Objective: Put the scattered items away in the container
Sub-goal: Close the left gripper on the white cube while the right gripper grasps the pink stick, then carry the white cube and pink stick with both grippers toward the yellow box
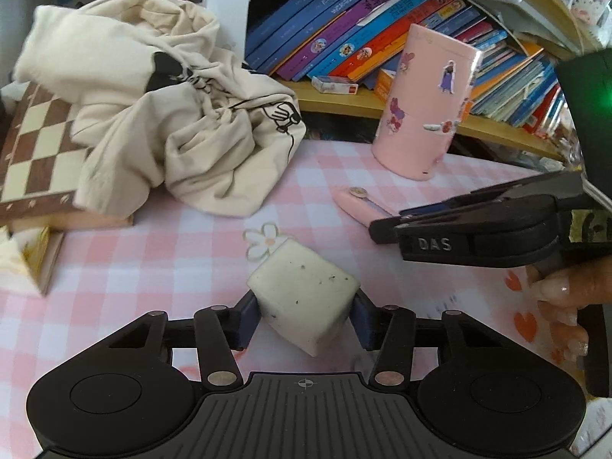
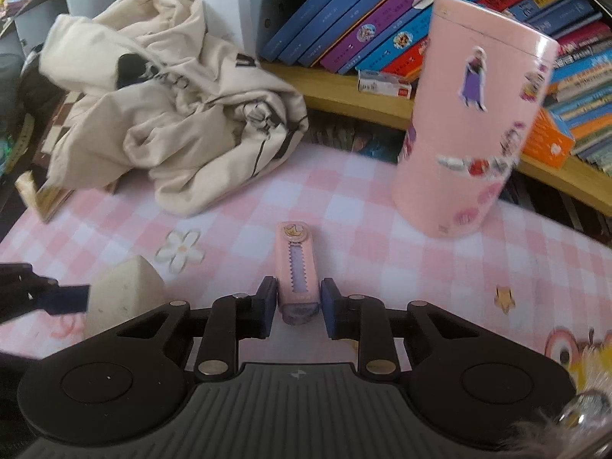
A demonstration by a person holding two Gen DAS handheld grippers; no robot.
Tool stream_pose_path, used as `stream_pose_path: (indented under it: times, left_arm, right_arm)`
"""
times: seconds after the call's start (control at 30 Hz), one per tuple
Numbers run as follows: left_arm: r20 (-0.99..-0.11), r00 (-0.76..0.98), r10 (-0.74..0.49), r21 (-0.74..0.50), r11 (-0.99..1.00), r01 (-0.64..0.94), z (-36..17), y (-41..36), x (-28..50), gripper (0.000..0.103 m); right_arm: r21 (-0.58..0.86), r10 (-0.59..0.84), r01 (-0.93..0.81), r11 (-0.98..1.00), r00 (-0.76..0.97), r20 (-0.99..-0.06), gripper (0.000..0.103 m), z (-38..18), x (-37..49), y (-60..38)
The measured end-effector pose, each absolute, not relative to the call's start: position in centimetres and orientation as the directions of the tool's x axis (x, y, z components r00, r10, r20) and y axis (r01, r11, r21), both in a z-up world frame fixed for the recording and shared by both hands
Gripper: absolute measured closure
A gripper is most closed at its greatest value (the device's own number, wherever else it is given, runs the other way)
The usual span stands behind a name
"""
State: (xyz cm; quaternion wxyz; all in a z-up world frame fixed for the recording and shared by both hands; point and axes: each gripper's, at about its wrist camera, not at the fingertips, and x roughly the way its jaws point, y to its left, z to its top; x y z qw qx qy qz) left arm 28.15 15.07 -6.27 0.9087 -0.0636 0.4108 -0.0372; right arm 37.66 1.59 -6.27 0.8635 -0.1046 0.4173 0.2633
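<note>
Speckled off-white eraser block (image 1: 304, 296) pinched in left hand-held gripper (image 1: 304, 319); right hand-held gripper (image 2: 298, 308) agape around pink case (image 2: 297, 267)

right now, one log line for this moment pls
left gripper: shut on eraser | right gripper: open around pink cutter | container: upright

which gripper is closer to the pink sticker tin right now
Right. The right gripper brackets the small pink case, which lies just short of the tin. The left gripper sits farther back, around the white cube.
</note>
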Motion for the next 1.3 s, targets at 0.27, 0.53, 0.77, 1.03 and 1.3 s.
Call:
stream_pose_path:
  times: [0.27, 0.53, 0.77, 1.03, 1.3]
  left_arm:
    - [-0.775, 0.622, -0.110, -0.143, 0.990, -0.004, -6.5, 15.7, 23.0, 0.054]
    - [-0.769, 0.636, -0.065, -0.064, 0.998, 0.024, -6.8, 14.8, 21.5, 0.053]
    - [-0.760, 0.649, -0.036, -0.005, 0.999, 0.051, -7.1, 14.1, 21.1, 0.044]
    - [-0.778, 0.628, -0.037, 0.011, 0.997, 0.072, -7.5, 13.6, 22.0, 0.012]
    - [-0.777, 0.629, -0.006, 0.023, 0.999, 0.038, -7.6, 14.6, 22.8, 0.011]
  right_arm:
    - [0.060, 0.378, -0.566, 0.822, 0.465, -0.801, 0.080, -6.3, 31.6, -1.3]
    - [0.024, 0.355, -0.566, 0.824, 0.483, -0.800, 0.079, -6.5, 29.2, -1.7]
    - [-0.010, 0.340, -0.569, 0.822, 0.506, -0.793, 0.059, -6.7, 29.8, -1.3]
    - [-0.018, 0.344, -0.583, 0.812, 0.503, -0.793, 0.060, -6.8, 30.6, -0.8]
    - [0.003, 0.364, -0.595, 0.804, 0.486, -0.795, 0.069, -6.8, 30.6, -0.7]
